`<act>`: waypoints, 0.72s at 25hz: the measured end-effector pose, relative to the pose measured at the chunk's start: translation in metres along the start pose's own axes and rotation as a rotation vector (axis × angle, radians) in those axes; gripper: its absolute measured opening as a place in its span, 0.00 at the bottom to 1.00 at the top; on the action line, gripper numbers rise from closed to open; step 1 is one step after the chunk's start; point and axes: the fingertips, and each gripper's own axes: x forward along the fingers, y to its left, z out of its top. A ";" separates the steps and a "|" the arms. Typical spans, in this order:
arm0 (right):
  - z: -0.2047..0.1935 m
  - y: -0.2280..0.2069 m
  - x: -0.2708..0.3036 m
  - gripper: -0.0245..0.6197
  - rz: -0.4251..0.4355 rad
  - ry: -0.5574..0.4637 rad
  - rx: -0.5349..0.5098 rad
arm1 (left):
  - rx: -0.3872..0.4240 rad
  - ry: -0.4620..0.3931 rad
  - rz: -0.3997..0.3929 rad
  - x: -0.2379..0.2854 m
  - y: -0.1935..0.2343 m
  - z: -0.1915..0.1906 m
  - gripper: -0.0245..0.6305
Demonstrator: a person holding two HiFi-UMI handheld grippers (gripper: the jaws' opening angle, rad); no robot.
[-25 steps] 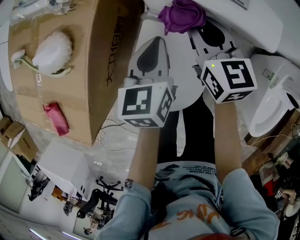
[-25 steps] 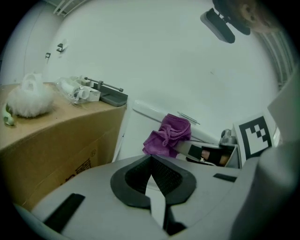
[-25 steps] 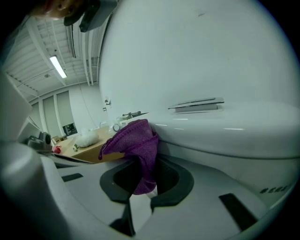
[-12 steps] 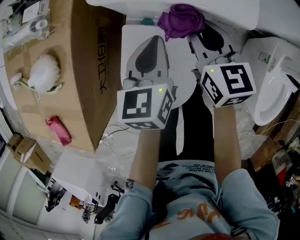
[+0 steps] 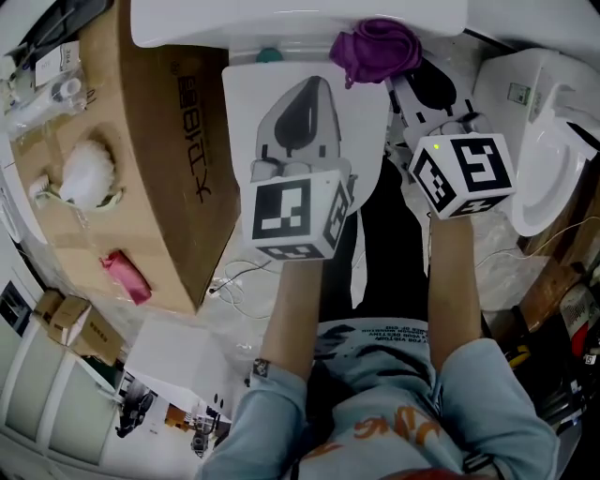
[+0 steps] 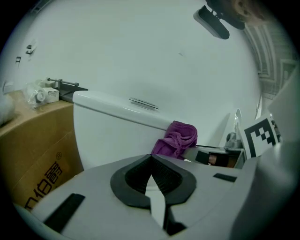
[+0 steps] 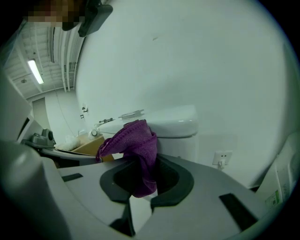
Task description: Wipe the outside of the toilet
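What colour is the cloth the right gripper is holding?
Purple; the cloth shows best in the right gripper view, clamped in the right gripper.

Purple cloth (image 5: 375, 47), white toilet (image 5: 234, 23) — plain brown cardboard box (image 5: 178, 187).

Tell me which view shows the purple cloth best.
The right gripper view: the purple cloth sits close and centred, pinched between the right hand-held gripper's jaws. The head view shows it bunched up from above; the left gripper view shows it small, off to the side.

Glossy white toilet (image 6: 117, 126); nubby purple cloth (image 7: 136, 150); matt, seemingly cardboard box (image 5: 159, 169)
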 end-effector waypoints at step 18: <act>-0.072 -0.011 -0.033 0.15 -0.078 0.135 0.027 | 0.015 0.004 0.012 -0.001 0.015 -0.012 0.07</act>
